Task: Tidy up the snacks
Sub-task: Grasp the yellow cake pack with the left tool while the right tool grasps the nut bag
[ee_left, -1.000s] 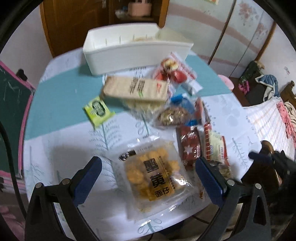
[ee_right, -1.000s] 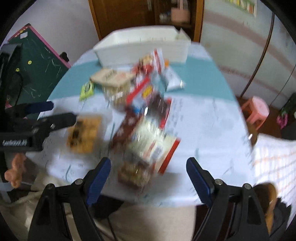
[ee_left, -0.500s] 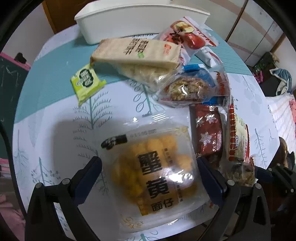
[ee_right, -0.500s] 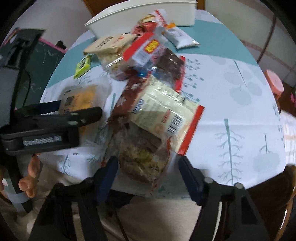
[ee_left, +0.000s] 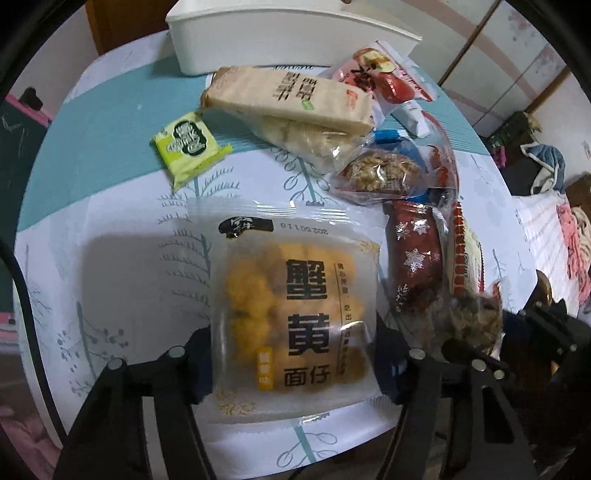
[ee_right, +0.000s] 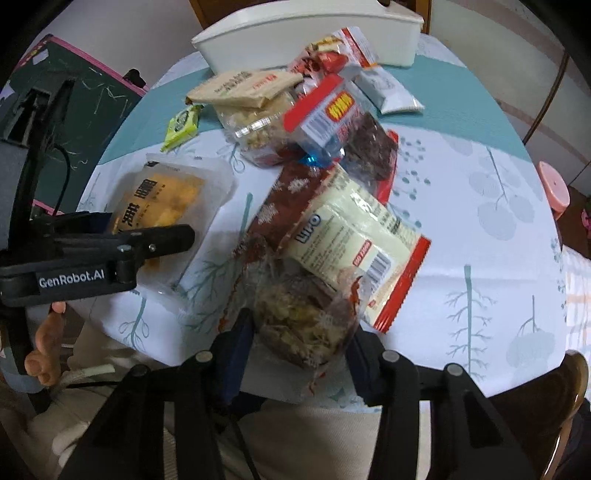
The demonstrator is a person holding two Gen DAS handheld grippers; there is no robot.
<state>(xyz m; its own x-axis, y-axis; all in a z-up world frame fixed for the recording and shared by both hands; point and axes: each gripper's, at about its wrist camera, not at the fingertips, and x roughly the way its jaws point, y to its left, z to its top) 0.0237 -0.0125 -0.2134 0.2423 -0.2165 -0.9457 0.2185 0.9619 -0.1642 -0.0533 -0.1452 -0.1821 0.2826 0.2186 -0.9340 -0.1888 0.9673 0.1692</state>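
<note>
My left gripper [ee_left: 293, 365] has a finger against each side of a clear packet of yellow crab-roe snacks [ee_left: 295, 314] near the table's front edge; that packet also shows in the right wrist view [ee_right: 162, 203]. My right gripper [ee_right: 301, 350] has its fingers against both sides of a clear bag of brown nut clusters [ee_right: 303, 321], also seen in the left wrist view [ee_left: 469, 325]. Behind lie a pale Lipo biscuit pack [ee_right: 351, 236], a dark red snowflake packet [ee_left: 417, 262], a beige cracker pack [ee_left: 291, 96] and a small green packet [ee_left: 188, 146].
A white rectangular bin [ee_left: 288, 33] stands at the far side of the round table [ee_right: 480, 221], beyond more heaped snack bags [ee_right: 328, 110]. A chalkboard [ee_right: 74, 103] stands left of the table. A pink stool [ee_right: 554, 188] stands at the right.
Both grippers have moved down and forward onto the table. The left has closed in around the yellow snack packet, the right around the nut cluster bag.
</note>
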